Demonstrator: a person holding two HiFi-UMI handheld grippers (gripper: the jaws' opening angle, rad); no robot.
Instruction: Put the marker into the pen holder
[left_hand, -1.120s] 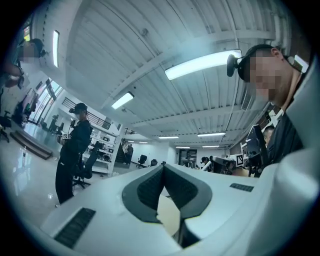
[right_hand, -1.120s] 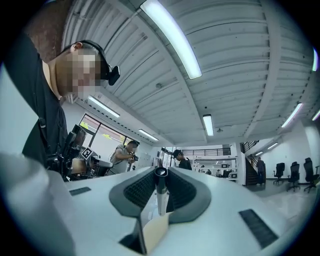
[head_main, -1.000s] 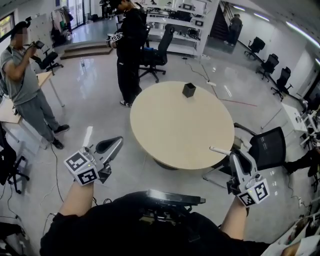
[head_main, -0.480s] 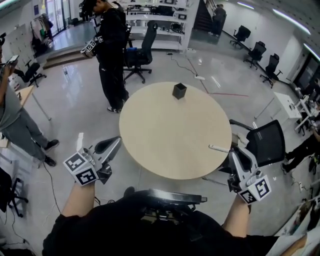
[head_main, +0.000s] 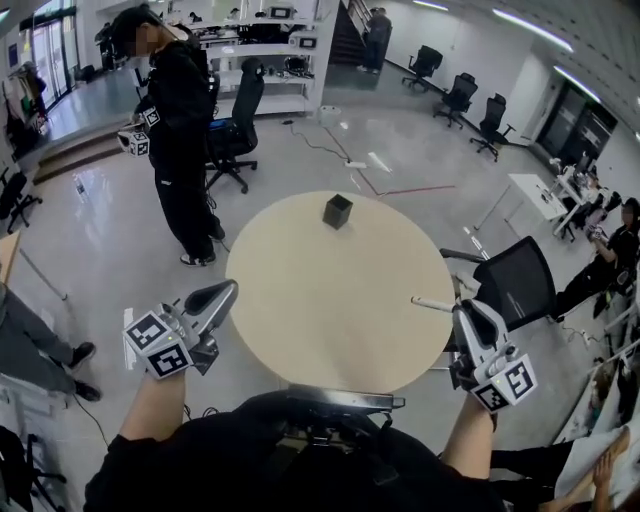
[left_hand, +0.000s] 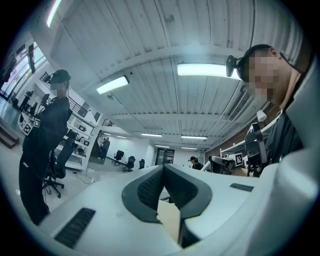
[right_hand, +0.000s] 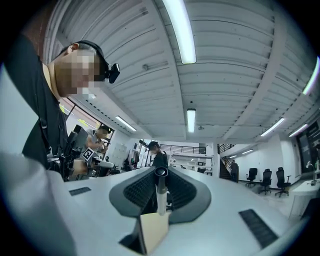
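Note:
A black square pen holder (head_main: 337, 211) stands at the far side of the round beige table (head_main: 330, 300). My right gripper (head_main: 466, 313) hovers at the table's right edge, shut on a white marker (head_main: 432, 303) that sticks out leftward over the table. In the right gripper view the marker (right_hand: 160, 192) stands clamped between the dark pads, its dark end toward the camera. My left gripper (head_main: 225, 292) hangs off the table's left edge, jaws together with nothing between them. In the left gripper view the left gripper (left_hand: 163, 169) has its pads meeting at the tip.
A person in black (head_main: 180, 150) stands beyond the table's left side, holding a marker-cube gripper. A black office chair (head_main: 512, 285) is at the table's right, another chair (head_main: 235, 125) behind the person. Desks and chairs line the far right.
The view has shifted: the table and pen holder now sit lower and nearer in the head view, and the standing person has slid left. Both grippers keep their places and their hold.

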